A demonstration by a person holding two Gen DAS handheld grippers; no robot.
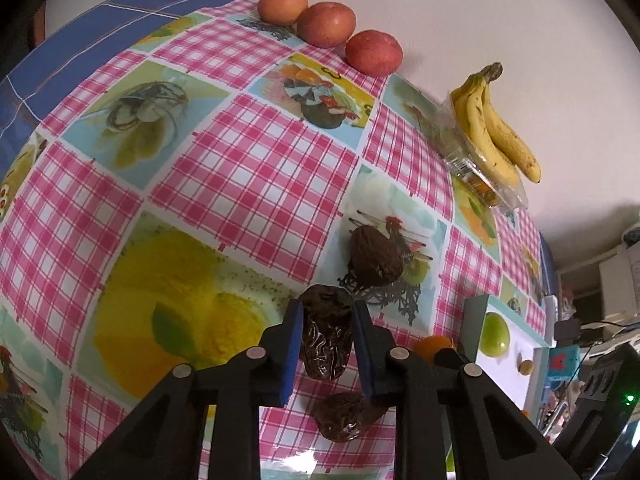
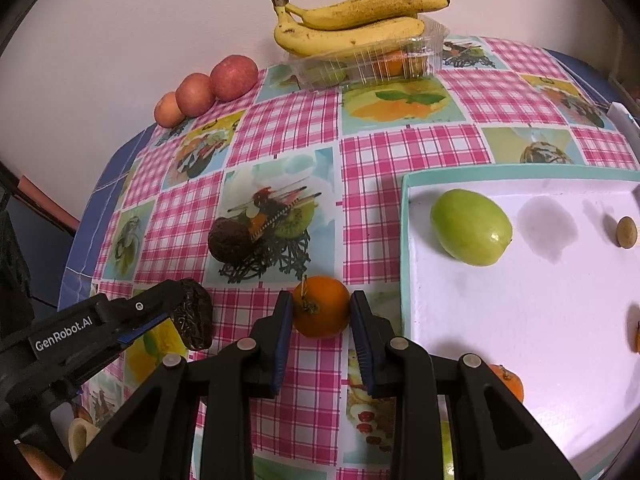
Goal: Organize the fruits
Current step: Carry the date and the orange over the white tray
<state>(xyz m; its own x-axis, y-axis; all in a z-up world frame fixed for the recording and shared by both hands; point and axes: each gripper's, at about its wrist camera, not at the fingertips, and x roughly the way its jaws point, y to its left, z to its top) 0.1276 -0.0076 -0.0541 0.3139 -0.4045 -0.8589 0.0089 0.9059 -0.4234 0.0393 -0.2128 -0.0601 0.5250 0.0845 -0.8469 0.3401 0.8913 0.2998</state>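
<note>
My left gripper point(image 1: 326, 312) is shut on a dark wrinkled date point(image 1: 326, 344); the right wrist view shows the same date point(image 2: 196, 316) in the left gripper point(image 2: 188, 312) at the lower left. A second date point(image 1: 346, 416) lies on the cloth under it. My right gripper point(image 2: 320, 300) is shut on a small orange point(image 2: 322, 306), with a blue pad against each side. It is just left of the white tray point(image 2: 404, 240) with a teal rim. In the tray lie a green fruit point(image 2: 471, 227), a small brown piece point(image 2: 626, 232) and another orange point(image 2: 510, 382).
A dark round fruit point(image 2: 230, 240) sits on the checked tablecloth point(image 2: 288, 120). Three apples point(image 2: 234, 78) line the back wall. Bananas point(image 2: 352, 20) rest on a clear plastic box point(image 2: 368, 64) holding more fruit. The table edge drops away on the left.
</note>
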